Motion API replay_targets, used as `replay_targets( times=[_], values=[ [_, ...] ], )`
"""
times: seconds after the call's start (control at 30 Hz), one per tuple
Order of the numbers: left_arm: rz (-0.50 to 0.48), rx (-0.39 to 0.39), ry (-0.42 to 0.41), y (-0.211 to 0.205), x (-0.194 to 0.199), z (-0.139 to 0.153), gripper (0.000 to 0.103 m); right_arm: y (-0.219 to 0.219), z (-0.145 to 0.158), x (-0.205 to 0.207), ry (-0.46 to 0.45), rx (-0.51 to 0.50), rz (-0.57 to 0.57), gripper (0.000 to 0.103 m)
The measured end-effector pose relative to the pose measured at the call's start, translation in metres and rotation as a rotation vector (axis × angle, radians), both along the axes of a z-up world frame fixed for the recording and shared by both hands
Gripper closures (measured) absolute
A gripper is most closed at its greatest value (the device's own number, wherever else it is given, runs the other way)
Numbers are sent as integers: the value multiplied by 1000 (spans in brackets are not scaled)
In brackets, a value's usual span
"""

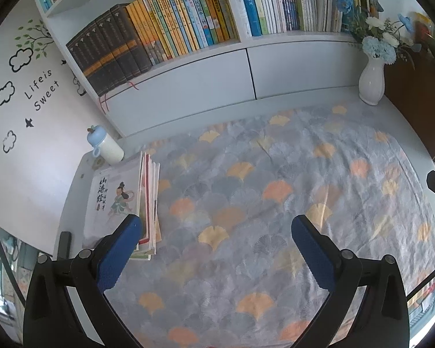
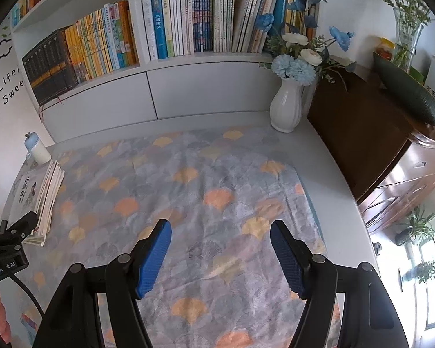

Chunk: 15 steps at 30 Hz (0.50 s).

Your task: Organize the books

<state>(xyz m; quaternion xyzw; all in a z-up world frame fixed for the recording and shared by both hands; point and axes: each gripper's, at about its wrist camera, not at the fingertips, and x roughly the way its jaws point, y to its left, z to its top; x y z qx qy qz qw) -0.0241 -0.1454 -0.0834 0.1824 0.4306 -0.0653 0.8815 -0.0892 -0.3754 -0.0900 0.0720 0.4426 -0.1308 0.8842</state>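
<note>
1. A stack of thin paperback books (image 1: 121, 203) lies flat at the left edge of the white counter (image 2: 327, 156), partly on the grey cloth printed with orange and yellow ginkgo leaves (image 1: 261, 191). Its top cover shows a painted figure and black brush characters, and its edges are fanned a little rather than squared.
2. Just behind the stack stands a small white bottle with a pale blue cap (image 1: 104, 145). The white bookshelf (image 1: 188, 75) at the back carries tight rows of upright books, with a white ribbed vase of blue and white flowers (image 2: 287, 107) at its right end.
3. The left gripper (image 1: 217, 226) has its blue fingers spread wide with nothing between them; its left finger (image 1: 121, 249) overlaps the stack's near corner in view (contact cannot be told).
4. The right gripper (image 2: 220, 232) hovers over the middle of the cloth, fingers likewise wide apart and empty.
5. Judgement: the scene fits either loose books gathered into 1 pile already, or a pile waiting to go up to the shelf; the pictures do not settle which.
</note>
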Motion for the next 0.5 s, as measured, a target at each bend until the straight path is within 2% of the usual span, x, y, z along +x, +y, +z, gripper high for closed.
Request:
replay_targets(
  times=[0.33,0.4,0.5],
  values=[
    [7,-16,1,1,3,-1,1,6,-1,2,1,8,17,34],
    [4,-29,-30,4,1,1,1,6,-2,4,4,7,20,34],
    [4,-2,-59,4,1,1,1,8,-4,5,10,12,20,34]
  ],
)
